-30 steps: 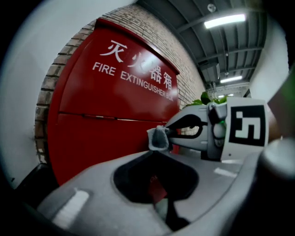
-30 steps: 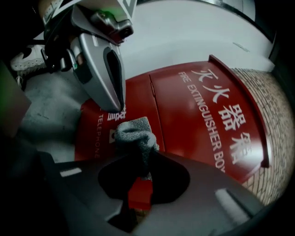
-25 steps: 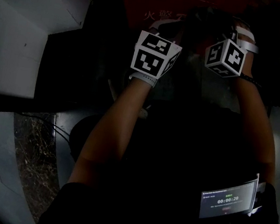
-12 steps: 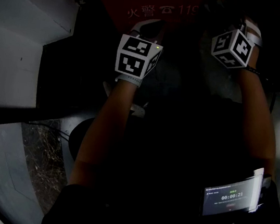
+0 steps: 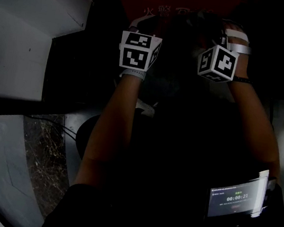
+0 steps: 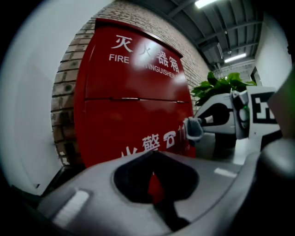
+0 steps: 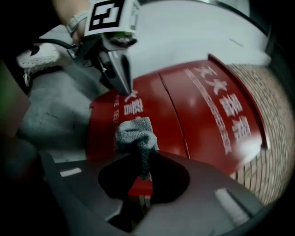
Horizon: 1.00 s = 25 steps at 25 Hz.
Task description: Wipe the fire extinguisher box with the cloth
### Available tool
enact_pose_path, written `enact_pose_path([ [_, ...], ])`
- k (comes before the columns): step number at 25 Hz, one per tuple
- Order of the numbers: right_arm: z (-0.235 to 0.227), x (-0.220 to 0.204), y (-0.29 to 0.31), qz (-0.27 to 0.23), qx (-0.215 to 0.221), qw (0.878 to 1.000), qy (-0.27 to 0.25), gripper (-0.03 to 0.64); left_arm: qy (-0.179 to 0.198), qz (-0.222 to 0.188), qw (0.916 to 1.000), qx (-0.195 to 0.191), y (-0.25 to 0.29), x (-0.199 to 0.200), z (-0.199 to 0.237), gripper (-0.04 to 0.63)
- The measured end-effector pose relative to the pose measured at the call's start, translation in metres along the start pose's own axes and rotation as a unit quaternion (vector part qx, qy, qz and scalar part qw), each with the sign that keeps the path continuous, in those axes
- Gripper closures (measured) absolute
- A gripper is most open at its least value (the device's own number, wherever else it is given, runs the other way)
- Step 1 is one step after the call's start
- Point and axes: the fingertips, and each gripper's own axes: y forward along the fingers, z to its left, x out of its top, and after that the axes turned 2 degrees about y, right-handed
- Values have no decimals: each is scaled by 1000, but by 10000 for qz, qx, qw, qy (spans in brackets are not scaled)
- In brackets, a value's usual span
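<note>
My right claw (image 7: 141, 159) is pinched tight on a bunched grey knit cloth (image 7: 134, 133). The wad pokes out past the tips, right at the lower door of the red metal fire extinguisher box (image 7: 203, 106), by the white lettering. Can't confirm contact. My left claw (image 6: 154, 156) is pressed together with nothing in it, aimed at the same door, left of the cloth.

Both bare forearms reach forward side by side, the left forearm (image 5: 113, 116) and the right forearm (image 5: 253, 120), each with its claw pointing away from the body. The left claw (image 6: 154, 156) has its jaws pressed together with nothing between them. The right claw (image 7: 140, 161), close beside it, is clamped on a bunched cloth (image 7: 135, 133).
</note>
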Motion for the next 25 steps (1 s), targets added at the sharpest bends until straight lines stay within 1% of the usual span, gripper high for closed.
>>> enact_pose_path([
  [2, 8, 31, 4, -218, 72, 9994, -248, 568, -11, 0, 9999, 108, -6, 1, 10, 592],
  [3, 11, 46, 6, -315, 108, 9990, -296, 568, 57, -12, 9998, 199, -9, 2, 18, 592],
  [6, 19, 83, 13, -598, 190, 9976, -280, 568, 467, -113, 9965, 681, -23, 9, 50, 592],
  [8, 19, 105, 20, -775, 188, 9965, -234, 568, 560, -157, 9937, 960, -33, 12, 70, 592],
  [11, 17, 135, 30, -1047, 140, 9941, -224, 568, 375, -223, 9922, 1166, -41, 14, 86, 592],
  [15, 25, 176, 42, -1515, 140, 9875, -413, 568, 145, -229, 9905, 1349, -48, 13, 98, 592],
  [17, 27, 184, 43, -1665, 52, 9852, -413, 568, 171, -192, 9893, 1435, -49, 12, 100, 592],
  [20, 27, 182, 43, -1775, -56, 9834, -372, 568, 145, -228, 9888, 1466, -49, 15, 98, 592],
  [22, 25, 178, 44, -1802, -78, 9830, -332, 568, 66, -286, 9892, 1438, -47, 18, 96, 592],
  [25, 25, 169, 44, -1726, -69, 9845, -296, 568, 140, -315, 9897, 1388, -42, 19, 88, 592],
])
